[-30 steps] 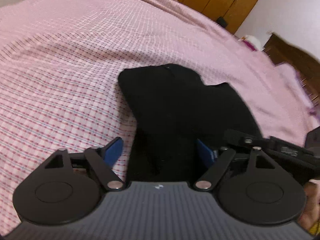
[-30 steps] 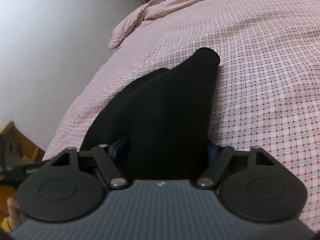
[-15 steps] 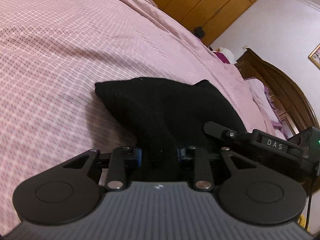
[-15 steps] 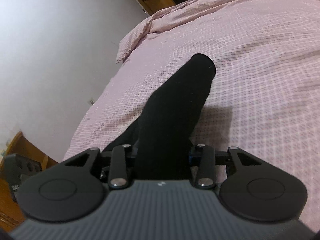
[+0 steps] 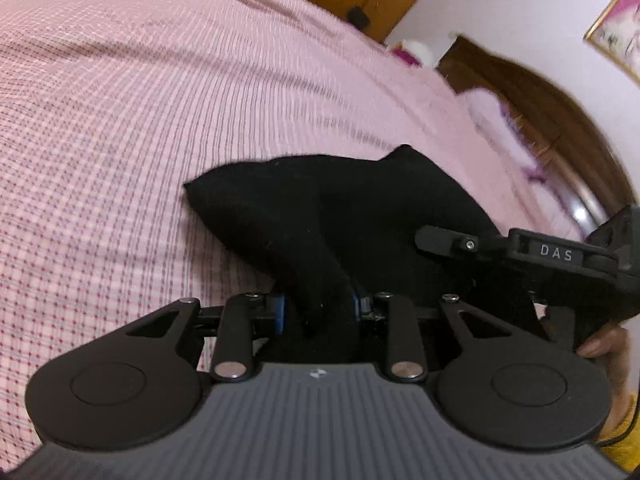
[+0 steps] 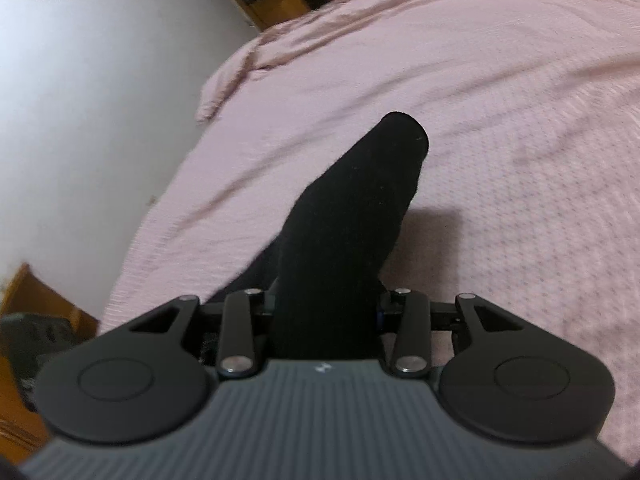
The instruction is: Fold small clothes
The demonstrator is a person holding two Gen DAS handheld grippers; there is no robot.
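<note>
Wide pink checked bedspread [image 5: 160, 100] lies bare from nine to twelve o'clock. At two o'clock the dark wooden headboard [image 5: 560, 120] blocks, and the other black handheld gripper [image 5: 520, 256] crowds three.

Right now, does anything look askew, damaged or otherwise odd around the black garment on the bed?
Nothing stands out. The small black knit garment is bunched between the left gripper and right gripper, both clamped on it, over the pink checked bedspread. No damage is visible.

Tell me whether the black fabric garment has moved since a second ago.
Yes. The black fabric garment has lifted off the pink checked bedspread, now casting a shadow on it.
</note>
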